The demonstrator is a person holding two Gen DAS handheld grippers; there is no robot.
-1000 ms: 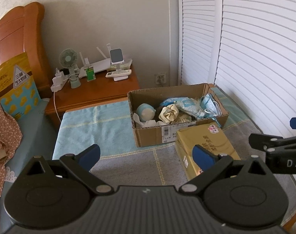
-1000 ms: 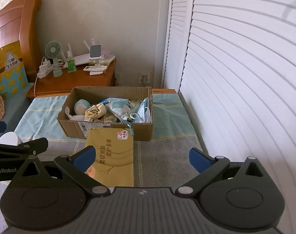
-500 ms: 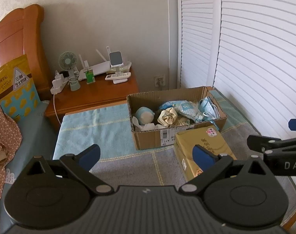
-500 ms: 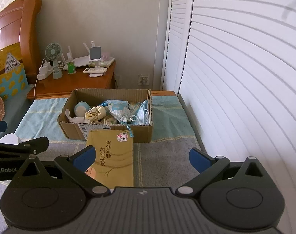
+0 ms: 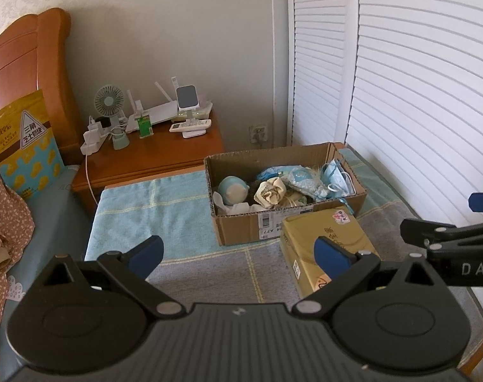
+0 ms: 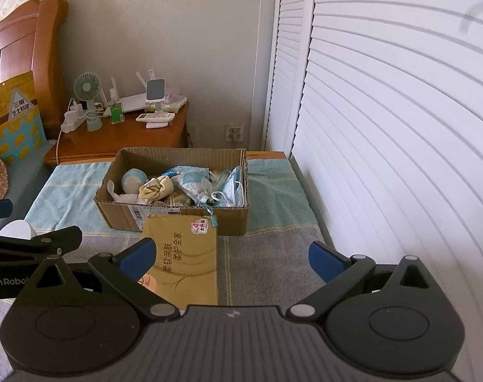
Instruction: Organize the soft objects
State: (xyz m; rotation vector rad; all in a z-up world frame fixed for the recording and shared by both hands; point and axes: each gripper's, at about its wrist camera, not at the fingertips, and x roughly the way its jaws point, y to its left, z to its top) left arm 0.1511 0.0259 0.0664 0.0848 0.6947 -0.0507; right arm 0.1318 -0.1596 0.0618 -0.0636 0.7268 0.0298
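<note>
Hovering side by side above the grey and teal blanket (image 6: 267, 264), the left gripper (image 5: 238, 254) and the right gripper (image 6: 230, 256) both have their blue pads spread wide and hold nothing. The soft objects, a cream fabric bundle (image 6: 155, 189), a blue-white round toy (image 5: 232, 187) and light blue face masks (image 6: 230, 187), lie together in the open brown cardboard box (image 6: 177, 219). A yellow-brown tissue pack (image 6: 185, 261) lies just in front of the box, touching it, probably kept near for easy reach.

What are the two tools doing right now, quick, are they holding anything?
Left tool: open, holding nothing.
Right tool: open, holding nothing.
</note>
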